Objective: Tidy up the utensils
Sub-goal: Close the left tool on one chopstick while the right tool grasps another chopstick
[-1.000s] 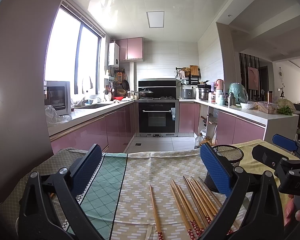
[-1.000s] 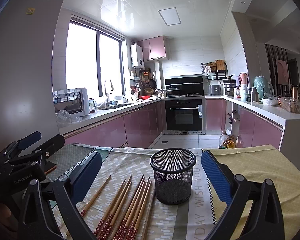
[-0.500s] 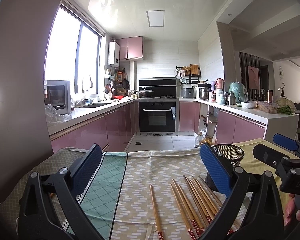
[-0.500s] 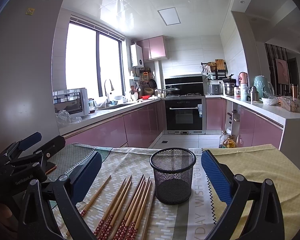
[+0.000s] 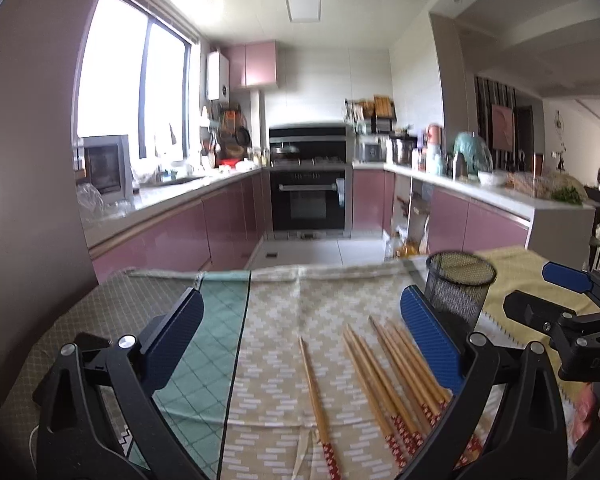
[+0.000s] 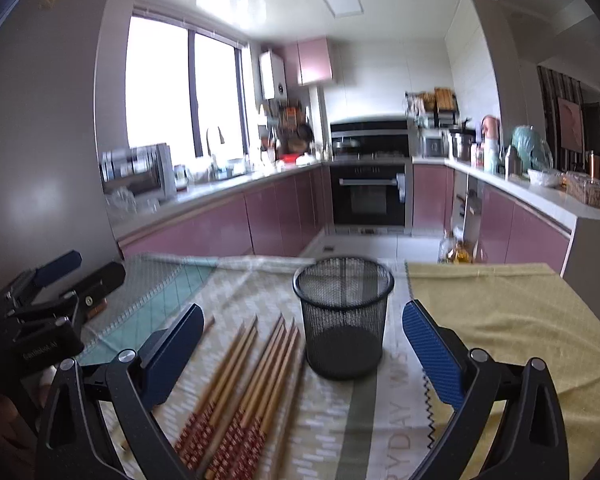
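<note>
Two grippers hover with jaws spread wide and holding nothing above your cloth-covered table point(image 6: 520, 320): your left gripper point(image 5: 300, 336) over the lone chopstick point(image 5: 314, 392), your right gripper point(image 6: 304, 344) in front of the black mesh cup point(image 6: 343, 316). The other chopsticks point(image 6: 252, 384) lie side by side on the patterned cloth, just left of the upright cup, red-patterned ends toward you.

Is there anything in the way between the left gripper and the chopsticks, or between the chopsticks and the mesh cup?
Nothing visible blocks either path. The left gripper is open above the cloth, with the chopsticks lying loose ahead of it. The mesh cup stands upright just right of them, and looks empty.
</note>
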Motion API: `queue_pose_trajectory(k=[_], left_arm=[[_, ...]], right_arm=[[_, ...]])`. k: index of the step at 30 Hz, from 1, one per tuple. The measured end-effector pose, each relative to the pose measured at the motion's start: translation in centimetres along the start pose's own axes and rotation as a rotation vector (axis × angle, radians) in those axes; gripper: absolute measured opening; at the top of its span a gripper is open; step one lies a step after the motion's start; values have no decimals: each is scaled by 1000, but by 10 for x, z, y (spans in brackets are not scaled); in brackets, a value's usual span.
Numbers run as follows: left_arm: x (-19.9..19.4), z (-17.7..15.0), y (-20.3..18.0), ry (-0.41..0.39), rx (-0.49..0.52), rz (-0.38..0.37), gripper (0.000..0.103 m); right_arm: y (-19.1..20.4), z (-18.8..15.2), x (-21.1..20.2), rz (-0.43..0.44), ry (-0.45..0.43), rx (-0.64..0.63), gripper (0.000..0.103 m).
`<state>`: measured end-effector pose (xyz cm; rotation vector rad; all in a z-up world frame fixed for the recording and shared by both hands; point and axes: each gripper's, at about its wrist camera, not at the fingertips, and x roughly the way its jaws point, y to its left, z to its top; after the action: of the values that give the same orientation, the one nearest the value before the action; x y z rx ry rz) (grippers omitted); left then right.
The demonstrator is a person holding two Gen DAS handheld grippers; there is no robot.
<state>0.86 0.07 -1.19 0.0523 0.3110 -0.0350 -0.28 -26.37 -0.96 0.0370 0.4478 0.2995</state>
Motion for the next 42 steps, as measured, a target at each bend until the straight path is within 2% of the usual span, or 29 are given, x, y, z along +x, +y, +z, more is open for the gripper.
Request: queue_pose_trajectory(k=[2, 5, 9, 10, 12, 14, 20, 21, 24, 27, 29, 33, 42], left_arm=[[15, -6, 3, 79, 7, -10, 97], [39, -19, 6, 202, 15, -40, 96], [69, -37, 10, 342, 23, -68, 85], [75, -41, 10, 367, 27, -73, 81], [84, -48, 10, 412, 36, -80, 76], [91, -53, 8, 441, 38, -94, 74], [112, -64, 6, 544, 26, -116, 55], [115, -65, 6, 555, 25, -121, 50], [119, -65, 2, 569, 35, -135, 47], [123, -63, -2, 576, 39, -148, 36], [126, -62, -3, 578, 31, -154, 30], [126, -60, -4, 578, 3, -160, 10], [120, -56, 3, 564, -50, -193, 8]], right_arm=[[-2, -7, 15, 8, 93, 3, 93], [-2, -18, 37, 12, 211, -6, 82], [-2, -26, 57, 23, 311, -13, 68], [-1, -28, 60, 25, 327, -16, 66], [0, -30, 69, 30, 364, -22, 51], [2, -32, 78, 28, 400, -24, 42], [4, -33, 92, 41, 458, -24, 31], [4, -33, 94, 41, 463, -26, 30], [5, -31, 99, 34, 468, -32, 27], [6, -30, 106, 38, 468, -30, 21], [5, -29, 109, 61, 472, -12, 9], [3, -30, 108, 82, 470, 28, 7], [-3, -25, 87, 166, 435, 69, 6]])
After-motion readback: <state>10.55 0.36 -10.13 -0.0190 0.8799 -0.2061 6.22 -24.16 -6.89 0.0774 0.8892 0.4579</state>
